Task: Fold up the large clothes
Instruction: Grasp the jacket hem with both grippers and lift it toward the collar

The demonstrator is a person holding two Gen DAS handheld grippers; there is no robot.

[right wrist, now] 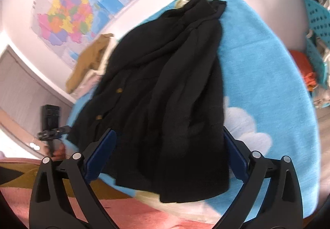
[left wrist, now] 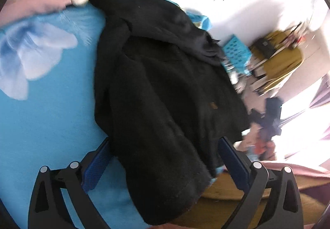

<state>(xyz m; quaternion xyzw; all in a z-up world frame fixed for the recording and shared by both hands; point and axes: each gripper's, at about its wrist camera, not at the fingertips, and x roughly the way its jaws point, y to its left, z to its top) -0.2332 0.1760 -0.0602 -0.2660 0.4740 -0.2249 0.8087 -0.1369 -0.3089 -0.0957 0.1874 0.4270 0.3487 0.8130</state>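
black coat (left wrist: 165,92) lies folded lengthwise on the blue blanket (left wrist: 51,125), hem end nearest both cameras, collar end far; left gripper (left wrist: 165,158) has its jaws spread wide with the coat's hem between the blue pads (left wrist: 94,167), not pressed on it; right gripper (right wrist: 169,154) likewise spread wide over the hem, pads apart from the cloth. tan garment (right wrist: 88,64) and pink cloth (left wrist: 35,4) piled beside the coat's far end; map (right wrist: 68,10) on the wall; the left gripper shows in the right view (right wrist: 51,125), held in a hand (right wrist: 58,151).
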